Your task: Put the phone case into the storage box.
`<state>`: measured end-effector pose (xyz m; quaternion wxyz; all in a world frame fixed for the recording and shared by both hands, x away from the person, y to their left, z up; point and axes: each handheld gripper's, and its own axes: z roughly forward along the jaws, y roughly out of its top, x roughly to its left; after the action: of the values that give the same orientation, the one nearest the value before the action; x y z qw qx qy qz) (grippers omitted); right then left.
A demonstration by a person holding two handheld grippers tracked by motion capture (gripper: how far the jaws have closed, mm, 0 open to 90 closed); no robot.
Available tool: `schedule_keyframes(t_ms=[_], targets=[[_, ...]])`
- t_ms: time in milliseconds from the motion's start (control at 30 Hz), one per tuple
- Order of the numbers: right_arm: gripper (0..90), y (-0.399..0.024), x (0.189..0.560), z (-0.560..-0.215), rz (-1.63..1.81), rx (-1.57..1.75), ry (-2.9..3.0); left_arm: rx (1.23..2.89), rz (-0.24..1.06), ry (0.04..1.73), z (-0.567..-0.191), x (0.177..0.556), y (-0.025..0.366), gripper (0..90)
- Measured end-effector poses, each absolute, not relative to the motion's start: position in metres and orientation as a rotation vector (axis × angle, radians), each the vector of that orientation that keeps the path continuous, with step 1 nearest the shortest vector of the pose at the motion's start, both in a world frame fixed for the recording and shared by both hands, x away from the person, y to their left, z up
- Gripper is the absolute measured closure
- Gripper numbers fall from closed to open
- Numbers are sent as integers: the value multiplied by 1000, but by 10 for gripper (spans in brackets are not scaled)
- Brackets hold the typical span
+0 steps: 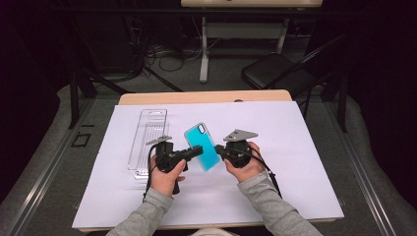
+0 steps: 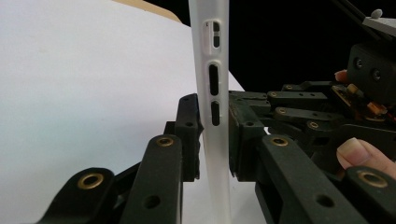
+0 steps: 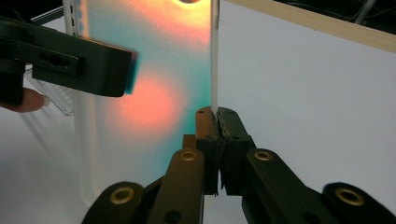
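We hold a gripper in each hand, forearms in grey sleeves entering from the bottom of the high view and meeting near the centre. Our left gripper (image 1: 194,152) points right, level with the table, fist wrapped around its handle. Our right gripper (image 1: 220,152) points left, hand cupped behind it. Between them, just above centre frame, hangs a turquoise phone case (image 1: 202,146), lifted off the white sheet (image 1: 295,162) and tilted.

In the left gripper view the case (image 2: 215,116) stands edge-on at centre, its side with button slots between the jaws, which sit close on both faces; whether the pads press we cannot tell. In the right gripper view the jaws are pressed together, pinching the case's right rim (image 3: 214,93) at centre frame.

A clear plastic tray (image 1: 147,140) lies left of centre.
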<state>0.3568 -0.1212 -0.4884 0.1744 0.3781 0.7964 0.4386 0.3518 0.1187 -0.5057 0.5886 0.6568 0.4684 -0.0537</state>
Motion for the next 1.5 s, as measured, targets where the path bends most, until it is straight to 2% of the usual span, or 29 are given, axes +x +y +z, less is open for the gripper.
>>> schedule_keyframes(t_ms=[1500], targets=[[879, -121, 359, -491, 1267, 1083, 2276, 1474, -214, 1115, -508, 353, 123, 807]])
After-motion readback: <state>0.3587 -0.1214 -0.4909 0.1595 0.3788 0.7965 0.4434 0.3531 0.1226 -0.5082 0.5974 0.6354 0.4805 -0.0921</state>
